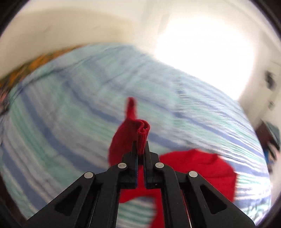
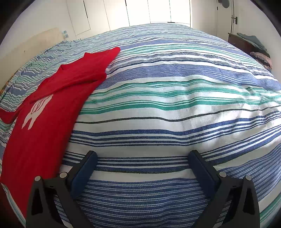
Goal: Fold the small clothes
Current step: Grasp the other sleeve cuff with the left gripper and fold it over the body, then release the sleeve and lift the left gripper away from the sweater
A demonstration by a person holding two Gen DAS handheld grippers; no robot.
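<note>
A small red sweater with a white animal print lies on the striped bedspread, one sleeve folded across its body. In the left wrist view my left gripper is shut on a bunched red sleeve cuff and holds it lifted above the bed; the rest of the red sweater lies below and to the right. That view is motion-blurred. My right gripper is open and empty, low over the bedspread, to the right of the sweater.
The blue, green and white striped bedspread fills both views. White walls and closet doors stand behind the bed. A dark side table with piled clothes is at the far right.
</note>
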